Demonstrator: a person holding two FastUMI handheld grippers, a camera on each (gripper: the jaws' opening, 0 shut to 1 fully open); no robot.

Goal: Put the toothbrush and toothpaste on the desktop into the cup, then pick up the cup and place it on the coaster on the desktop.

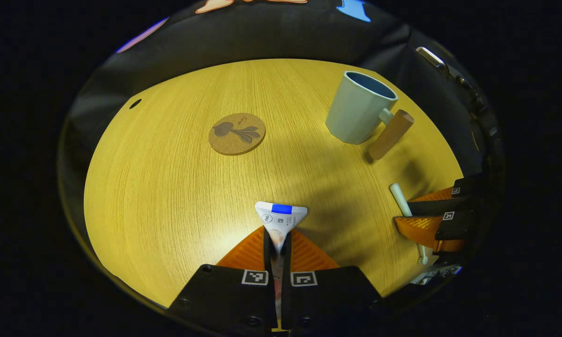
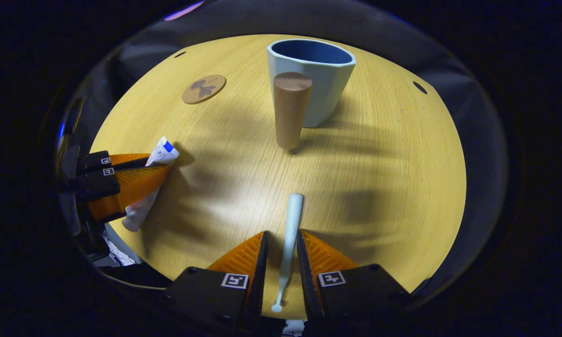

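Left tool [image 1: 277,243]: its 2 fingers are clamped on the toothpaste [image 1: 281,219], held near the desk's [image 1: 168,187] near edge. Right tool [image 2: 281,255]: narrow, fingers flanking the toothbrush [image 2: 290,234]; contact on both sides cannot be confirmed. The cup [image 2: 316,75] stands upright at the far right, the coaster [image 1: 237,133] far left, well apart.

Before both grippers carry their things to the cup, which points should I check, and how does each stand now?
1. Left gripper shut on the white toothpaste tube: ok.
2. Right gripper shut on the pale toothbrush: cannot tell, a gap shows beside it.
3. Light blue cup with wooden handle upright, mouth open: ok.
4. Round cork coaster bare: ok.
5. Wooden tabletop between grippers and cup free: ok.
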